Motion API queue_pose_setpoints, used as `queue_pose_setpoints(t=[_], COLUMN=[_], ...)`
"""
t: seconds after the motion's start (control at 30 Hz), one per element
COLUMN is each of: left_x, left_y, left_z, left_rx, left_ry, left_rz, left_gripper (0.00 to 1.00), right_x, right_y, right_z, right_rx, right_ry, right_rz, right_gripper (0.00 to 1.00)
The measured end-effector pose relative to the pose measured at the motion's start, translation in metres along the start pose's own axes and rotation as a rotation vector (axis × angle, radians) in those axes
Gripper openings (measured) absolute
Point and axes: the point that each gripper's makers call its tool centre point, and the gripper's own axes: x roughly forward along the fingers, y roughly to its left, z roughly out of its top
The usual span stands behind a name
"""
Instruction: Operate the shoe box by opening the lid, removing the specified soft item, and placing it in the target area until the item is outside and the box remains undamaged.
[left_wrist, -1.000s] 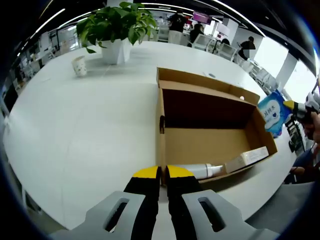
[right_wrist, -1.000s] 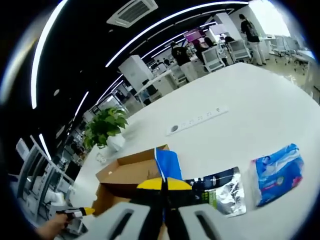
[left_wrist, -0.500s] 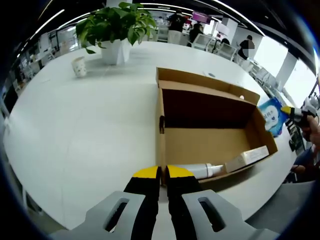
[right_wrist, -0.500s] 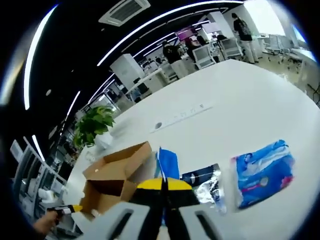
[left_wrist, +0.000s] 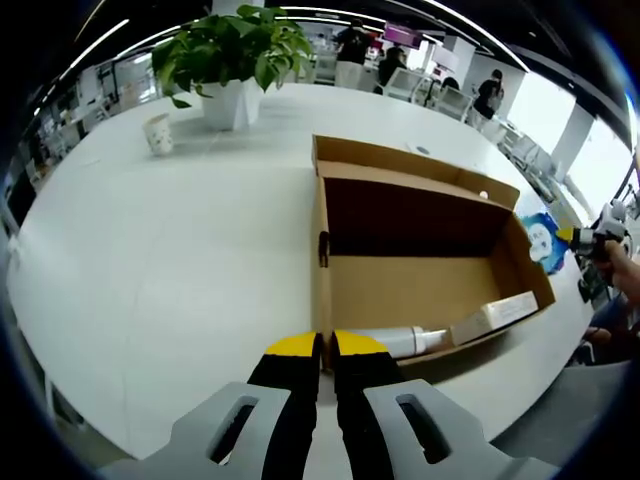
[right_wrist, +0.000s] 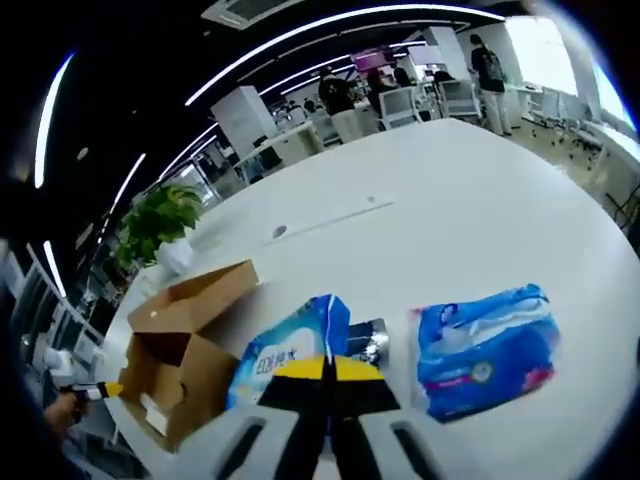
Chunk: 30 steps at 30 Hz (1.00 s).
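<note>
Pinching a blue-and-white tissue pack (right_wrist: 283, 352) between closed yellow-tipped jaws, the right gripper (right_wrist: 328, 366) holds it above the white table (right_wrist: 440, 230), just beside a silver foil pouch (right_wrist: 367, 340) and near a second blue pack (right_wrist: 485, 337). Most of the pouch is hidden behind the held pack. The open cardboard shoe box (left_wrist: 420, 265) sits well to the left, a white tube (left_wrist: 400, 342) and a small carton (left_wrist: 493, 315) inside. The left gripper (left_wrist: 325, 345), jaws clenched and empty, hovers at the box's near corner.
</note>
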Motion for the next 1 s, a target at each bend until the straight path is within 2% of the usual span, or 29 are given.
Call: queue_pose_setpoints(t=[0.13,0.3,0.5,0.83,1.0], left_x=[0.0,0.0,0.001,0.004,0.006], left_y=[0.0,0.0,0.0,0.005,0.008], left_z=[0.0,0.0,0.0,0.002,0.003], left_rx=[0.0,-0.001,0.0,-0.003,-0.003], left_ry=[0.001,0.002,0.003,0.002,0.002], left_rz=[-0.001,-0.002,-0.001,-0.004,-0.005], left_gripper=[0.02,0.02,0.02,0.02,0.02], right_x=[0.0,-0.001,0.004,0.015,0.023], right_y=[-0.003,-0.004,-0.007,-0.021,-0.031], right_z=[-0.006,-0.012,-0.02,-0.026,-0.023], right_rx=[-0.036,-0.023,-0.056,-0.239,-0.229], right_ry=[0.006,0.019,0.03,0.053,0.051], right_rz=[-0.013,-0.003,0.002,-0.04,-0.039], right_gripper=[0.0,0.0,0.0,0.0,0.0])
